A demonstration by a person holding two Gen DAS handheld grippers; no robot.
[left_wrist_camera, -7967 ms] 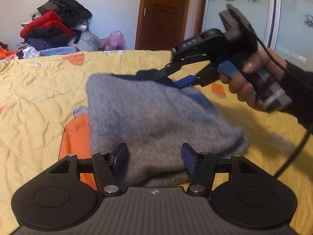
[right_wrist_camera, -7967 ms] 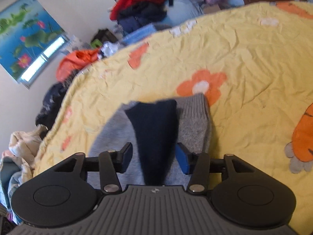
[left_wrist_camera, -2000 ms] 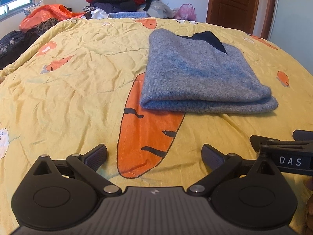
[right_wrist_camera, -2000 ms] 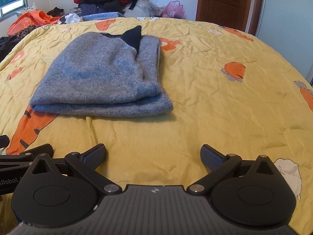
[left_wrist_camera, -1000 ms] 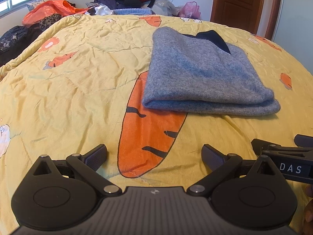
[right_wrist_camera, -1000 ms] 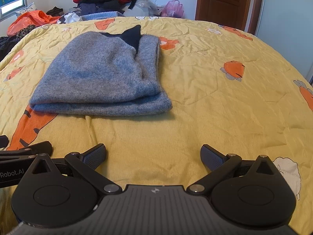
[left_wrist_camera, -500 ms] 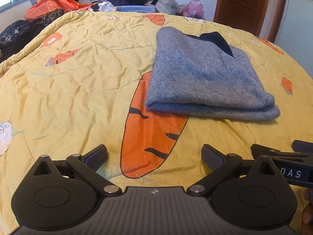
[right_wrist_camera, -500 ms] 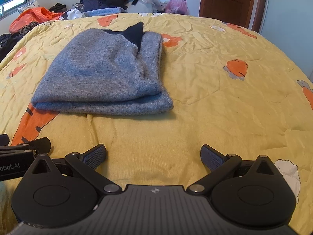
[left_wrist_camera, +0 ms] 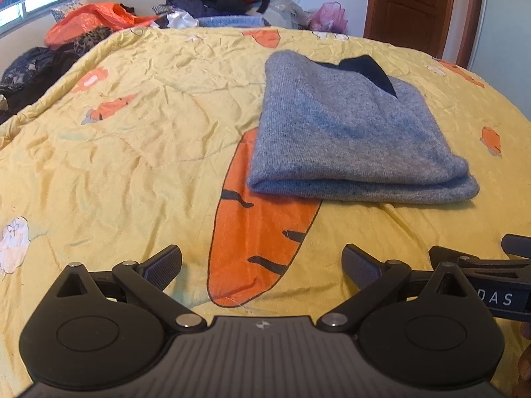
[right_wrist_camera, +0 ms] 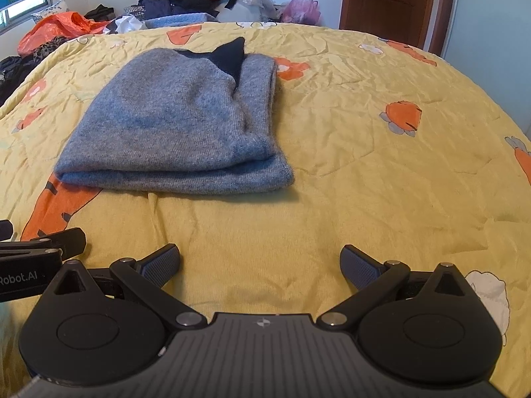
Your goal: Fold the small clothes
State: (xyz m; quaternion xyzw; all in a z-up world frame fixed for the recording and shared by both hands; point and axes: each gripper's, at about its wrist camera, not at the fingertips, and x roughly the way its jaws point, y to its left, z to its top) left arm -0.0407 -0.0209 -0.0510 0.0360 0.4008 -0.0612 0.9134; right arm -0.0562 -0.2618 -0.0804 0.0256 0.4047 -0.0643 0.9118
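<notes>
Both grippers now sit back, clear of the folded grey sweater (left_wrist_camera: 348,139)
Left gripper (left_wrist_camera: 262,265) and right gripper (right_wrist_camera: 260,263) gape wide, empty; fold looks done

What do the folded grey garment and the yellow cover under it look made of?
Grey garment: looks like soft knitted wool or a blend; fine ribbing, fuzzy matte surface. Yellow cover: seemingly thin woven cotton, matte, printed with carrots; fine creases and stitched quilting lines.

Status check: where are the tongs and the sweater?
Left tongs open, empty. Right tongs open, empty. Grey sweater folded on the bedspread. Nothing in the way.
</notes>
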